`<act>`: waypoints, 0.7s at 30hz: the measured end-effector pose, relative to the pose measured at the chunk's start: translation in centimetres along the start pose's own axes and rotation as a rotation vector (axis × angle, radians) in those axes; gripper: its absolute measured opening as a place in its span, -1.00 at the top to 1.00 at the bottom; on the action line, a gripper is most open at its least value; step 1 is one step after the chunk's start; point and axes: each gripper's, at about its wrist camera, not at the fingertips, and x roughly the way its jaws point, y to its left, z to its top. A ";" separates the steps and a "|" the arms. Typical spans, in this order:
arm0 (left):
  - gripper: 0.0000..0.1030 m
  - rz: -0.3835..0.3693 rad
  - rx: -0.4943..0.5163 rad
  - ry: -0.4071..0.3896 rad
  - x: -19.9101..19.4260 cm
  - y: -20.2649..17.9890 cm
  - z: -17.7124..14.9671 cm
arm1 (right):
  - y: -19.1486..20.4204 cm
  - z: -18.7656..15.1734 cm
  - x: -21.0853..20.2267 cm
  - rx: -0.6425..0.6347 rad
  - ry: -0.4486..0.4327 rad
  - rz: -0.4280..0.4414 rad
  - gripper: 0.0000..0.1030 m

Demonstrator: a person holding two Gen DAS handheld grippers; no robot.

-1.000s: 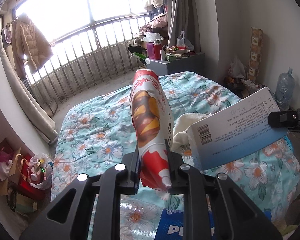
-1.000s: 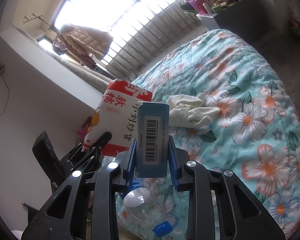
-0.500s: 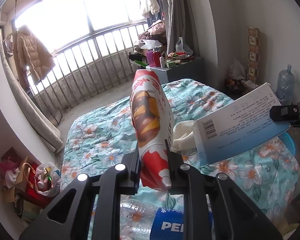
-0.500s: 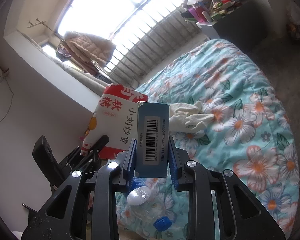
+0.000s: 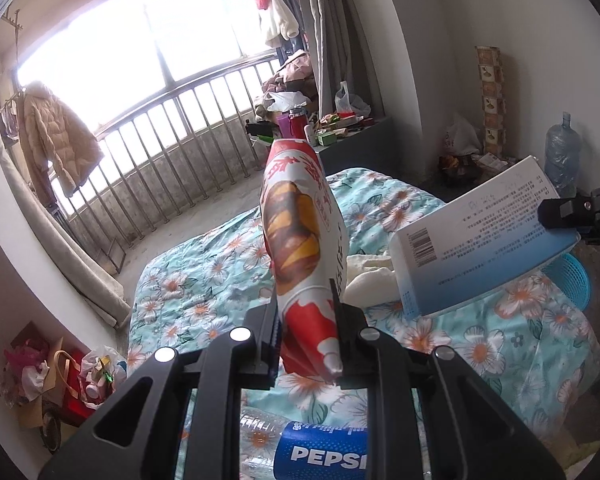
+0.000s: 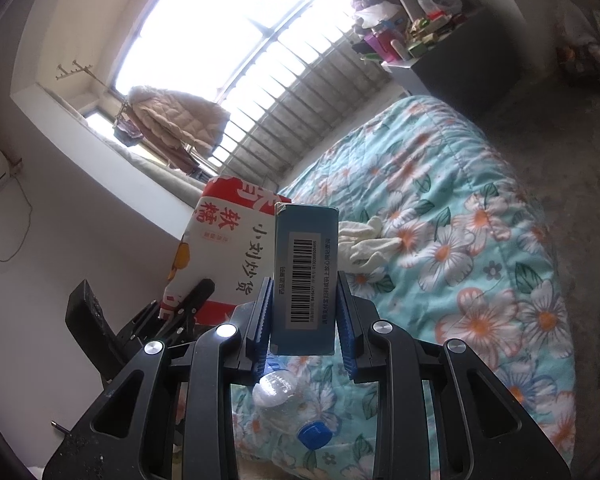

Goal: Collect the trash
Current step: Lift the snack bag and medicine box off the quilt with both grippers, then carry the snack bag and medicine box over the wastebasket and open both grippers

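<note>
My left gripper (image 5: 306,320) is shut on a red and white snack bag (image 5: 300,240) and holds it upright above the bed. My right gripper (image 6: 304,300) is shut on a blue and white carton (image 6: 305,276) with a barcode. The carton also shows in the left wrist view (image 5: 480,240), and the snack bag in the right wrist view (image 6: 228,248). A clear Pepsi bottle (image 5: 312,452) lies on the bed below both grippers; its blue cap (image 6: 315,436) shows in the right wrist view.
The bed has a floral teal quilt (image 6: 480,240) with a white cloth (image 6: 364,240) on it. A blue basket (image 5: 572,280) stands beside the bed at right. A cluttered dark cabinet (image 5: 348,140) is at the far end. Bags of rubbish (image 5: 60,368) lie on the floor at left.
Both grippers have risen and pulled back from the bed with their items still held. More of the Pepsi bottle shows below.
</note>
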 end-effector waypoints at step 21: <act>0.63 -0.564 0.131 0.123 6.5 -19.7 10.7 | -14.8 -0.4 -18.5 0.280 -0.472 -0.494 0.47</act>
